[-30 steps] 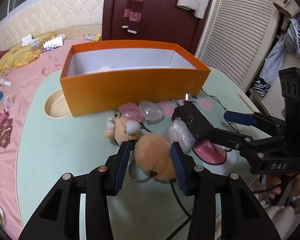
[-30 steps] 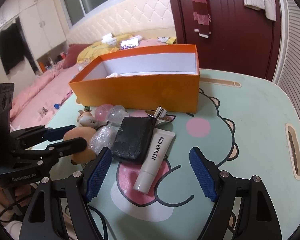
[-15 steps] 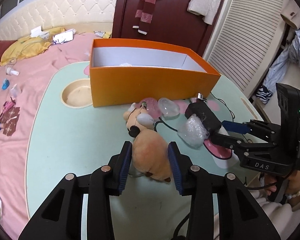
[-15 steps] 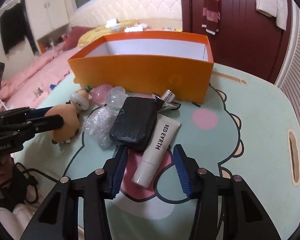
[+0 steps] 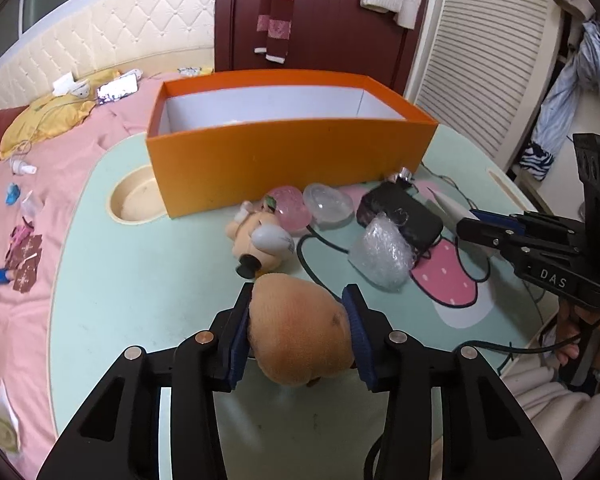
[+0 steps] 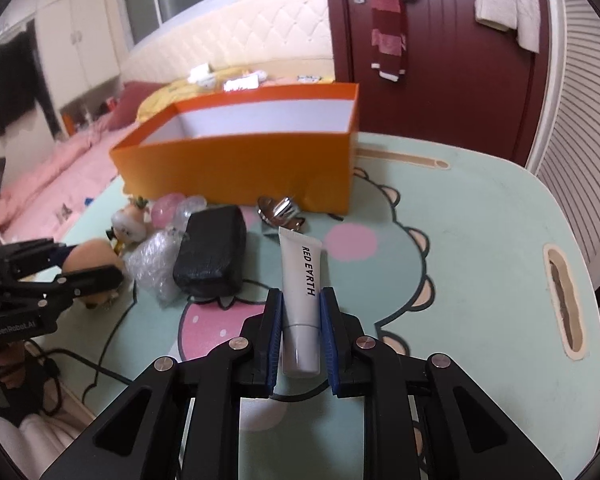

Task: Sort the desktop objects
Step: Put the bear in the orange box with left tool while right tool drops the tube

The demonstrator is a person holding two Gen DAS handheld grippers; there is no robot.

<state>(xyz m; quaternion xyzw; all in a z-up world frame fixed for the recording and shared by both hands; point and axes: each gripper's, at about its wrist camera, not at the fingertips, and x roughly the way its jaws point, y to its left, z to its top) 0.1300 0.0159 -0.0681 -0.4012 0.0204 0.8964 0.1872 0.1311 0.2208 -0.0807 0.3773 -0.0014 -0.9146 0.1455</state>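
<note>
Desktop objects lie scattered on the green table (image 5: 112, 280) near the orange box (image 5: 292, 168); the left gripper (image 5: 298, 334) is clamped on a tan plush toy (image 5: 300, 334); the right gripper (image 6: 300, 340) pinches a white tube (image 6: 302, 292); a black pouch (image 6: 214, 254) and bubble wrap (image 6: 156, 268) sit left of the tube.

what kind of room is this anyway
Most likely a bedroom at home: a bed with pink bedding and a quilted cream headboard sits right behind the cartoon-print table, and a scarf hangs on the dark red door.
</note>
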